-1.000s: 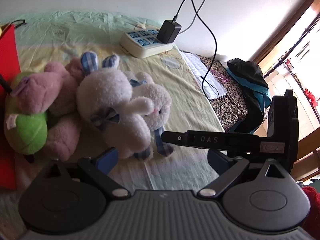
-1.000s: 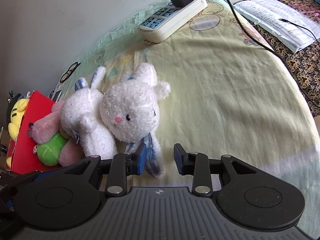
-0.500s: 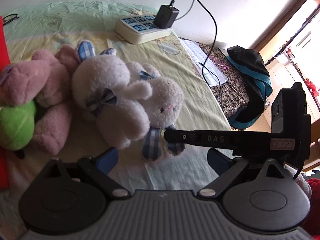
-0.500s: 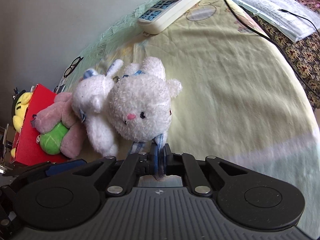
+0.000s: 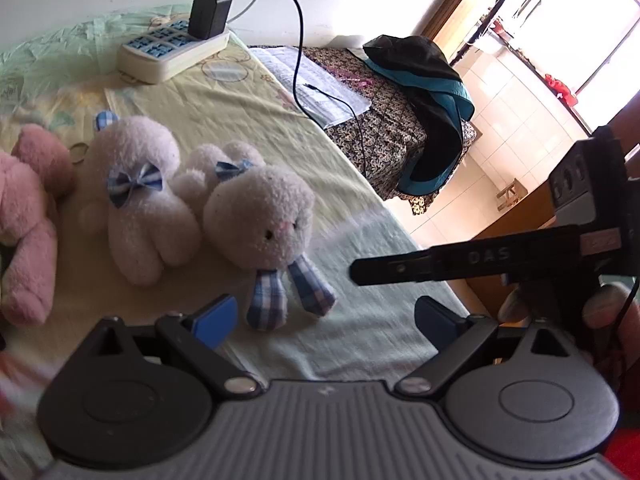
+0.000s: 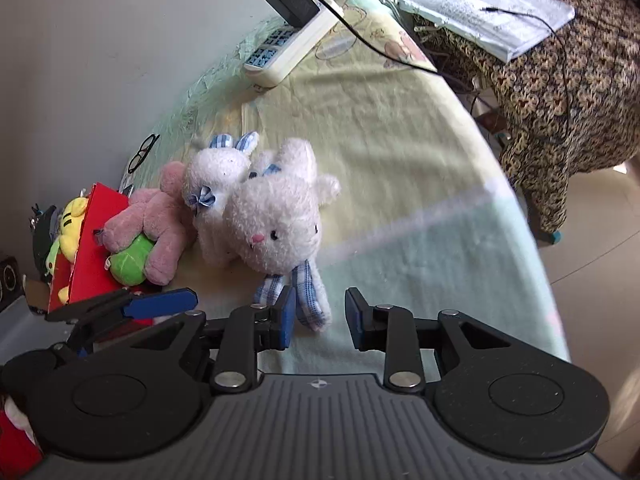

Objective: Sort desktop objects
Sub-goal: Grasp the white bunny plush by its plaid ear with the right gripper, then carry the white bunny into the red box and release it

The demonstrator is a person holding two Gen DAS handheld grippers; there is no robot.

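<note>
A white plush rabbit (image 6: 276, 224) with blue checked ears lies on the yellow-green cloth, also in the left wrist view (image 5: 260, 216). A second white rabbit (image 6: 216, 184) with a blue bow lies against it, also in the left wrist view (image 5: 140, 188). A pink plush (image 6: 156, 224) holds a green ball beside a red box (image 6: 84, 248). My right gripper (image 6: 320, 316) is open, one checked ear lying between its fingers, not pinched. My left gripper (image 5: 324, 316) is open and empty, just in front of the rabbit's ears.
A white power strip (image 6: 292, 48) with a black charger and cable lies at the back. Papers (image 6: 488, 12) lie on a patterned cloth to the right. Glasses (image 6: 142, 152) lie near the wall. A yellow plush (image 6: 70, 228) sits in the red box. The table edge drops off at the right.
My right gripper was shut on the rabbit's checked ear half a second ago and has opened, letting it go. The rabbit was pulled toward me. The left camera has swung right.
</note>
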